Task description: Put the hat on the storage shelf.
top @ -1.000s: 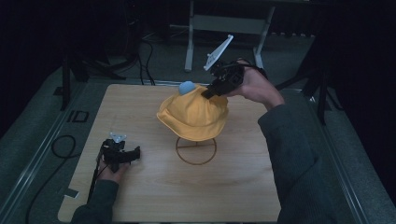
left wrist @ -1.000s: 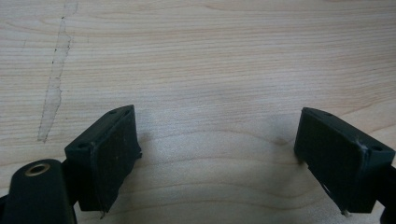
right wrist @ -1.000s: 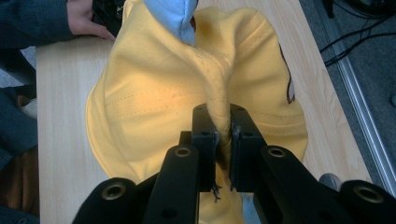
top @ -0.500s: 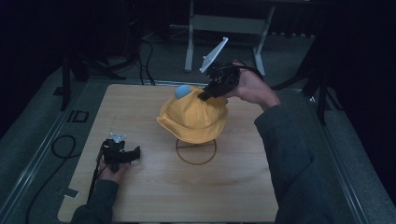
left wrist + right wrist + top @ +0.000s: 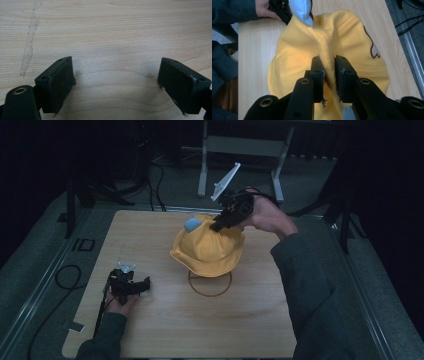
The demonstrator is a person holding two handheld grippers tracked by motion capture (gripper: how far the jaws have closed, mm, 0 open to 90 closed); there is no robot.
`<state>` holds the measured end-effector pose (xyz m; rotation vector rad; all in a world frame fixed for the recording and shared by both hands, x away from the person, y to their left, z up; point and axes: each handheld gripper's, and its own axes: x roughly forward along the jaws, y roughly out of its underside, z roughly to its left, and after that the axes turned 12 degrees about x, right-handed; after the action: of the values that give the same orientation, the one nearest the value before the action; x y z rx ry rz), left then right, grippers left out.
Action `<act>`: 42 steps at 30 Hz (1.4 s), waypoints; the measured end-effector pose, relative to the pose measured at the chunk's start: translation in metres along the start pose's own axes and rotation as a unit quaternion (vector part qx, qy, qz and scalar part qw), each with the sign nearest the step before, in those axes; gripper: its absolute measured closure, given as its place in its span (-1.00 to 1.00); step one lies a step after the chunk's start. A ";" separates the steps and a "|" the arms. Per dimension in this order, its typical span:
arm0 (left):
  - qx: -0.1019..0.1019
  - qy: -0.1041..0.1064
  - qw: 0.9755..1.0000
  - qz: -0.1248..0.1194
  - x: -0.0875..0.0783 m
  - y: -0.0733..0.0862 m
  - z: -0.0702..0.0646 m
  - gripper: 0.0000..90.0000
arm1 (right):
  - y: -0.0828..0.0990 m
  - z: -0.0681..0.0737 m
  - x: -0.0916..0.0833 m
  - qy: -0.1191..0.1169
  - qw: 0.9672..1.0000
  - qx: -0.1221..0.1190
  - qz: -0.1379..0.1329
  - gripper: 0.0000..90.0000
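Between the two black jaws of the right gripper [image 5: 329,72] stands a pinched ridge of yellow cloth from the crown of the hat [image 5: 352,37]. These jaws have just been opening a little, yet in the right gripper view the fold is between them and the pads seem to touch it on both sides. I judge the hold as weak: if the jaws open more while the hand lifts, the cloth may slip out and the hat may drop crooked on its stand. A pull to one side could also tip the stand, whose wire ring base [image 5: 210,284] shows under the brim.

In the high view the hat sits near the middle of the wooden table [image 5: 150,330], on the stand, with a light blue patch [image 5: 192,224] on top. The right hand [image 5: 265,215] reaches in from the far right side, with the gripper pointing down and toward the crown.

The left gripper [image 5: 117,82] has its jaws wide open with nothing in them, and it rests low at the near left part of the table, well apart from the hat
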<state>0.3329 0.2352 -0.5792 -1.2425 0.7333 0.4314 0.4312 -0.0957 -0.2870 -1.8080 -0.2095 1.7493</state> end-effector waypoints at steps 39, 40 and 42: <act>0.000 0.000 1.000 0.000 0.000 0.000 0.000 -0.70 | 0.004 -0.002 -0.007 0.062 0.997 0.045 0.001 -0.73; 0.000 0.000 1.000 0.000 0.000 0.000 0.000 -0.70 | 0.004 -0.002 -0.008 0.063 0.997 0.045 -0.001 -0.73; 0.000 0.000 1.000 0.000 0.000 0.000 0.000 -0.70 | 0.005 -0.002 -0.010 0.060 0.997 0.046 -0.004 -0.73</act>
<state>0.3329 0.2352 -0.5792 -1.2424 0.7333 0.4315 0.4310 -0.1053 -0.2810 -1.8359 -0.0871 1.6112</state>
